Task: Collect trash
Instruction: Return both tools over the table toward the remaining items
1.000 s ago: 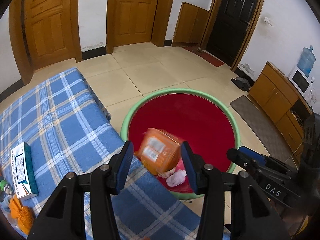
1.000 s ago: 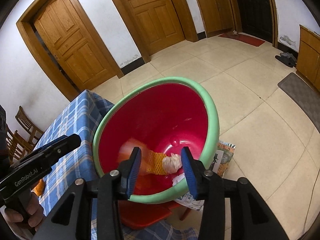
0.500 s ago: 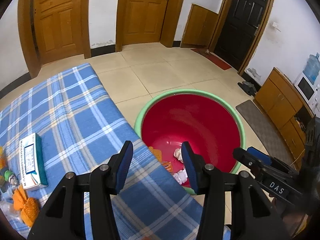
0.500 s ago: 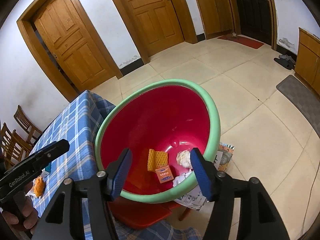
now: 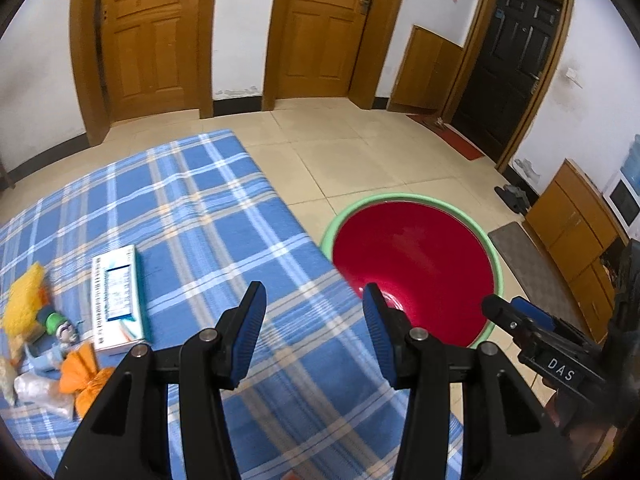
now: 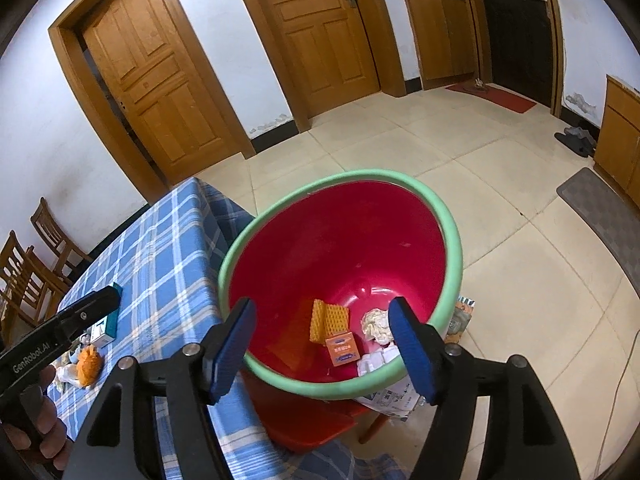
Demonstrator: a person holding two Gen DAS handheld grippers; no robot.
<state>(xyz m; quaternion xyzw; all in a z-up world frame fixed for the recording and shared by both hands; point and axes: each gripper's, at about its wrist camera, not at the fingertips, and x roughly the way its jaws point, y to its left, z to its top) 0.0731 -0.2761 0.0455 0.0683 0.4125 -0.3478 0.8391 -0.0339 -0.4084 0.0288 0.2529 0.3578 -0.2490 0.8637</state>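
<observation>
The right gripper tilts down over the near rim of the red basin, its fingers spreading wider with nothing gripped; an orange box, waffled yellow piece and crumpled paper lie inside. The left gripper angles down over the checked worktop, fingers apart and empty, with remaining trash at the near left.

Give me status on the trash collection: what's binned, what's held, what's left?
Binned: an orange waffle sponge, a small orange box and crumpled paper lie in the red basin. Held: nothing; the left gripper is open and empty, the right gripper is opening and empty. Left on the blue plaid cloth: a white box, orange wrappers, a yellow sponge.
</observation>
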